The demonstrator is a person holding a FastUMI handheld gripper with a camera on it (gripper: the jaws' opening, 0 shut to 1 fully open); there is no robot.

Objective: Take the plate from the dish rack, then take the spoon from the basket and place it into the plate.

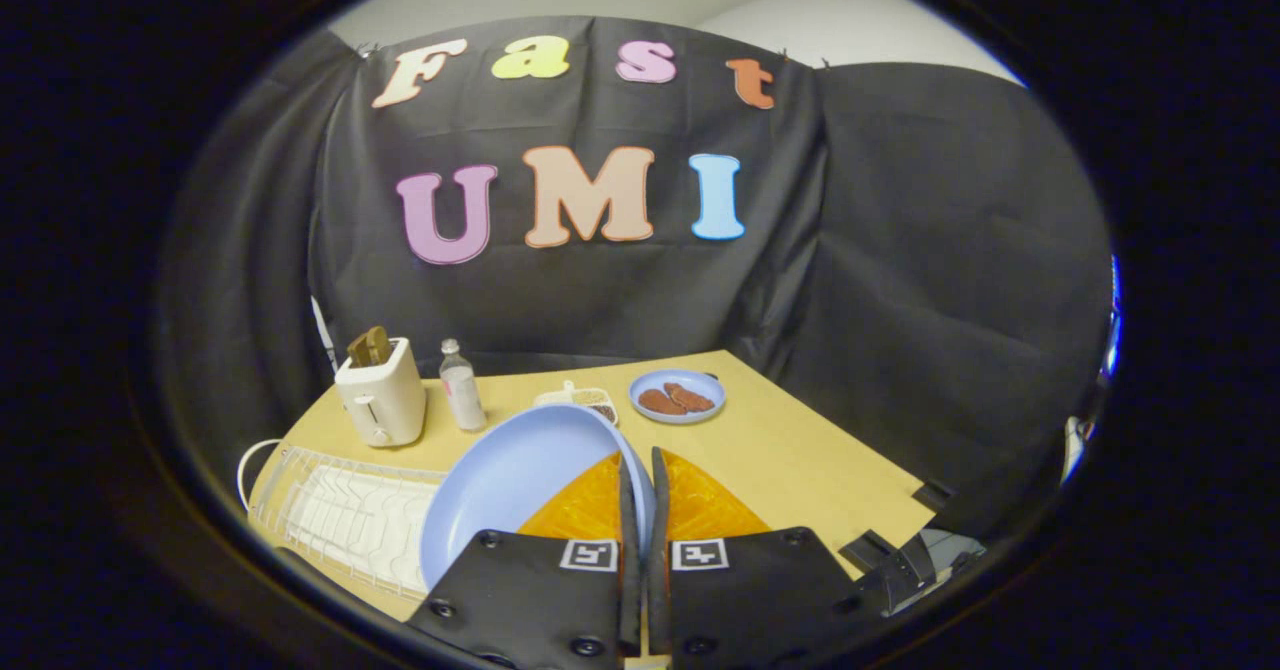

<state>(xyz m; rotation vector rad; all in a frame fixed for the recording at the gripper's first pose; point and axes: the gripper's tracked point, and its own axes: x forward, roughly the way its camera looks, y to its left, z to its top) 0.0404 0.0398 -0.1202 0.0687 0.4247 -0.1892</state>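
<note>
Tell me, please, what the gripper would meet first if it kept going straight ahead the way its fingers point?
The gripper, shut on the blue plate, points toward the small plate of brown food; probably that comes first, though depth is unclear.

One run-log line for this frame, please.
gripper shut on blue plate | plate lifted, clear of dish rack | spoon step not yet done

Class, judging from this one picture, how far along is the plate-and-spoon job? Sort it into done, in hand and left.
Done: the blue plate is out of the white dish rack, whose slots look bare. In hand: the claw is shut on the plate's rim, holding it tilted above the table. Left: setting the plate down, then taking the spoon from the small basket beyond the plate; the spoon itself is too small to make out.
</note>
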